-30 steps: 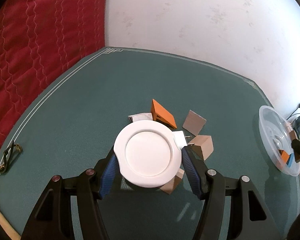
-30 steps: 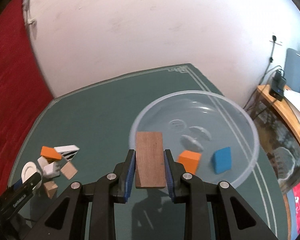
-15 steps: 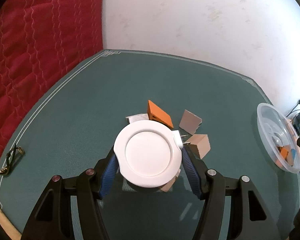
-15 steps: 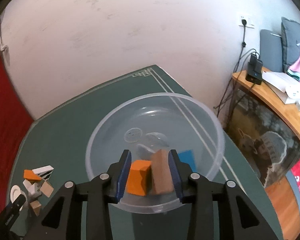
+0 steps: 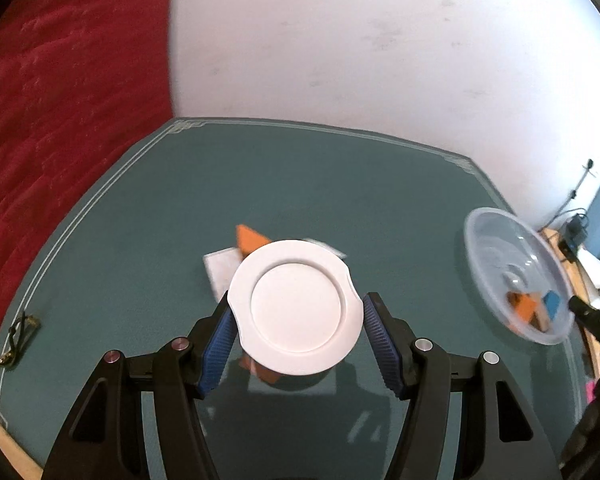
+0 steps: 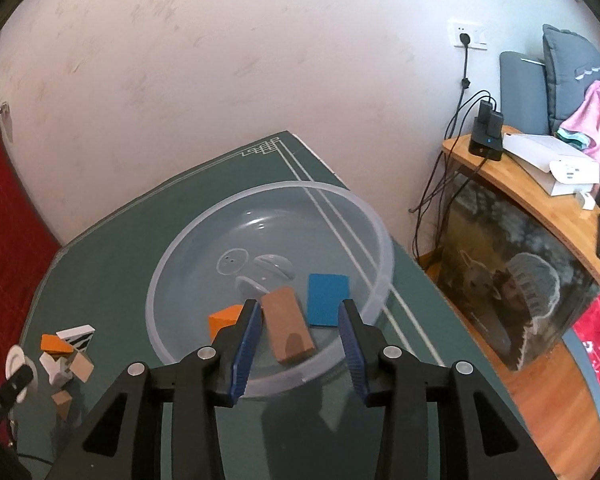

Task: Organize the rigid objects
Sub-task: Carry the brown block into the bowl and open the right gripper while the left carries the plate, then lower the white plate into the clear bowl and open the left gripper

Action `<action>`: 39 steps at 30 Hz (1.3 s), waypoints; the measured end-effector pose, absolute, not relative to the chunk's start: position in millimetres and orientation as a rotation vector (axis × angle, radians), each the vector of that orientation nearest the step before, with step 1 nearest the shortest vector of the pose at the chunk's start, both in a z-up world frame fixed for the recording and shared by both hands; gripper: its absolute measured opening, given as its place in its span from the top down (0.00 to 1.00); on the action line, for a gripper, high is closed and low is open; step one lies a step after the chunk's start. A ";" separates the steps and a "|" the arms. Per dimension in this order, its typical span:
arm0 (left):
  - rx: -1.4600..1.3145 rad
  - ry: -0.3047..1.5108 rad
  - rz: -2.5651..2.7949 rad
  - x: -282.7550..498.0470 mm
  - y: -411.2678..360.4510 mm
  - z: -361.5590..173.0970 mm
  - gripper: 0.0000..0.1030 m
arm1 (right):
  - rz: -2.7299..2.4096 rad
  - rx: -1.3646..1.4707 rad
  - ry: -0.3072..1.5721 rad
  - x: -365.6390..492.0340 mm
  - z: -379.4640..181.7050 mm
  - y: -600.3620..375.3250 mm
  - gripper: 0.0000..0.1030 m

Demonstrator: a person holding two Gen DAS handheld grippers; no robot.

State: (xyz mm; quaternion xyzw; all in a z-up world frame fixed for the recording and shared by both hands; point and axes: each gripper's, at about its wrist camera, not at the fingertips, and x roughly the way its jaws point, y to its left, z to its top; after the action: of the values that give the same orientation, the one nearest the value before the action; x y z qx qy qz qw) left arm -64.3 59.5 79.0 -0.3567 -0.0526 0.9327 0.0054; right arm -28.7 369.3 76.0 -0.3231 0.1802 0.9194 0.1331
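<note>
1. The left gripper [image 5: 296, 340] clamps a white plate [image 5: 294, 306] by its rim between the blue pads, face turned toward the camera, above the green table [image 5: 140, 260].
2. The right gripper [image 6: 298, 342] hangs over the near rim of the clear bowl [image 6: 374, 236]; its jaws have just been opening and stand apart, touching nothing.
3. A brown wooden block [image 6: 286, 330] lies in the bowl, long axis running away from the gripper, tilted slightly left.
4. An orange block [image 6: 222, 320] sits left of it, a blue block [image 6: 326, 300] right.
5. Loose blocks [image 6: 66, 350] cluster far left; bare green cloth lies between them and the bowl.
6. The bowl sits near the table's right edge.
</note>
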 end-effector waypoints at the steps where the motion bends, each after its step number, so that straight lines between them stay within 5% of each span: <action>1: -1.110 -0.159 2.910 -64.7 63.6 80.5 0.39 | 2.666 -0.936 0.521 -26.7 75.8 370.2 0.57; 3: -1.097 -0.145 2.884 -64.4 75.4 84.0 0.39 | 2.662 -0.929 0.521 -22.3 75.1 372.4 0.43; 5: -1.092 -0.134 2.845 -65.1 88.8 86.4 0.39 | 2.655 -0.910 0.520 -17.1 74.1 374.6 0.40; 39: -1.075 0.117 2.611 -107.9 254.5 78.3 0.39 | 2.595 -0.870 0.650 -1.0 54.2 389.0 0.33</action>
State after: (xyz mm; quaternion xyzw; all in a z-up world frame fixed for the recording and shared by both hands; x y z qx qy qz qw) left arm -107.9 254.5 78.3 -0.3757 0.0409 0.9125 0.1569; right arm -1.0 389.0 54.2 -0.3050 0.2278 0.9101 0.1637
